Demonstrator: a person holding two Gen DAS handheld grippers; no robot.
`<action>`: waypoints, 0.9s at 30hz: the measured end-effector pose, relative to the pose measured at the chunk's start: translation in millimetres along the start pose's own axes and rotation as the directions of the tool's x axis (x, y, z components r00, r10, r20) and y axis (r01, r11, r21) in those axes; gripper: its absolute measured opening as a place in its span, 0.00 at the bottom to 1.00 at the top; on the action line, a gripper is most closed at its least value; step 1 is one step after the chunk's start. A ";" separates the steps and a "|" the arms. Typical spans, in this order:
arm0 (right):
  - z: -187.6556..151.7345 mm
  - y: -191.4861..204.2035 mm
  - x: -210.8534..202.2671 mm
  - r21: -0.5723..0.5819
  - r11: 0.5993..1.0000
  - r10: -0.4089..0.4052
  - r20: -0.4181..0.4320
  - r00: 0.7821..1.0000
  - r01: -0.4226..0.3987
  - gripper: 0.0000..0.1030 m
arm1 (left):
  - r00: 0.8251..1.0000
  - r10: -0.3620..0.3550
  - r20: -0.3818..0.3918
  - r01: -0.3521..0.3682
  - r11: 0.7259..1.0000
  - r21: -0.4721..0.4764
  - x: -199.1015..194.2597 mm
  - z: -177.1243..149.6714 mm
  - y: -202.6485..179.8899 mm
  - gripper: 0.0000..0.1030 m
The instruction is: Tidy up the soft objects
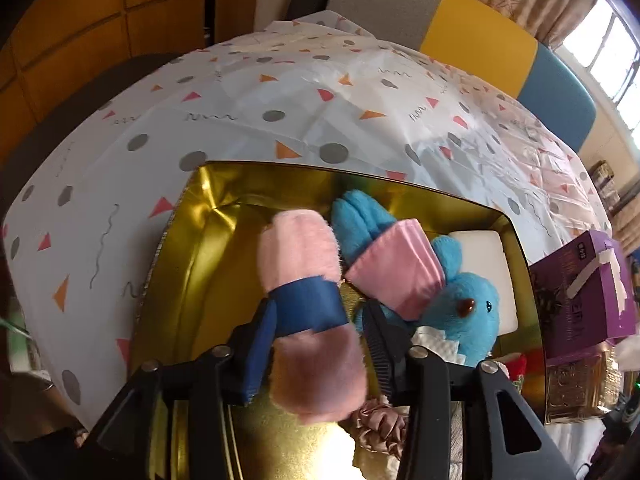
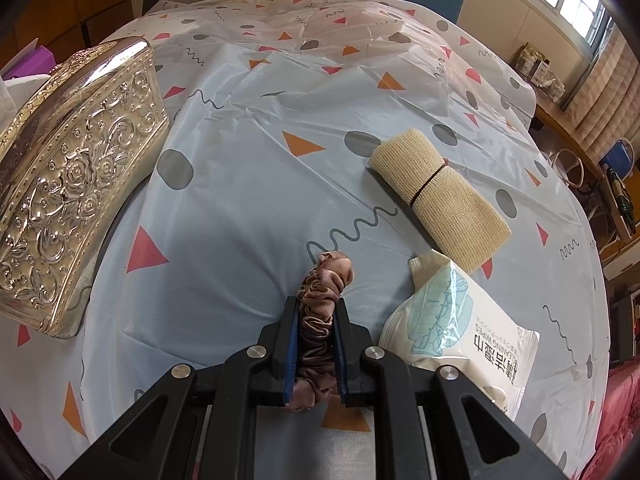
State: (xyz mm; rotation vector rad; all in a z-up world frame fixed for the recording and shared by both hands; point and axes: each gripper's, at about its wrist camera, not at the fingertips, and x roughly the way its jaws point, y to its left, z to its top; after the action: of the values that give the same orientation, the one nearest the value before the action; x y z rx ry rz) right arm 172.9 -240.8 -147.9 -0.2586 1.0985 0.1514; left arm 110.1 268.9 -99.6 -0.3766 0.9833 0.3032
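Observation:
A pink fuzzy roll with a blue band [image 1: 298,248] hangs between the fingers of my left gripper [image 1: 318,306] over the open gold box [image 1: 188,248]. It rests against the left pad, and a gap shows at the right finger, so the jaws stand open around it. In the box lie a blue plush toy [image 1: 464,304] with a pink cloth [image 1: 396,272] on it and a white block [image 1: 486,256]. In the right wrist view my right gripper [image 2: 316,304] is shut on a brown satin scrunchie [image 2: 326,276] just above the tablecloth.
A beige rolled mesh cloth [image 2: 440,196] tied with a black band and a wet-wipes pack [image 2: 448,328] lie right of the right gripper. A silver embossed box [image 2: 76,184] stands at its left. A purple box [image 1: 580,292] sits beside the gold box. Another satin scrunchie [image 1: 376,424] shows under the left gripper.

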 end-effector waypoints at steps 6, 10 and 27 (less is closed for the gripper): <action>0.0 0.0 0.1 0.000 1.000 0.000 0.000 1.000 0.000 0.14 | 0.990 0.061 0.127 -0.069 0.996 0.058 -29.5 -14.8 -8.8 0.52; 0.0 0.8 0.7 -0.005 1.000 -0.006 0.000 1.000 0.006 0.14 | 0.981 0.031 0.190 -0.051 0.993 0.102 -54.8 -32.3 -22.3 0.55; -2.1 6.8 -2.5 -0.040 0.999 -0.032 0.001 0.999 0.032 0.14 | 0.958 -0.081 0.276 0.002 0.961 0.275 -109.5 -85.7 -78.2 0.67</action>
State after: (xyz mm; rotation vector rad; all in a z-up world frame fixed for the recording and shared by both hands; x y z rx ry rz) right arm 168.3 -234.9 -147.5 -0.3116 1.0911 0.1445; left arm 21.3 152.6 -35.9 -0.0970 0.7194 0.1731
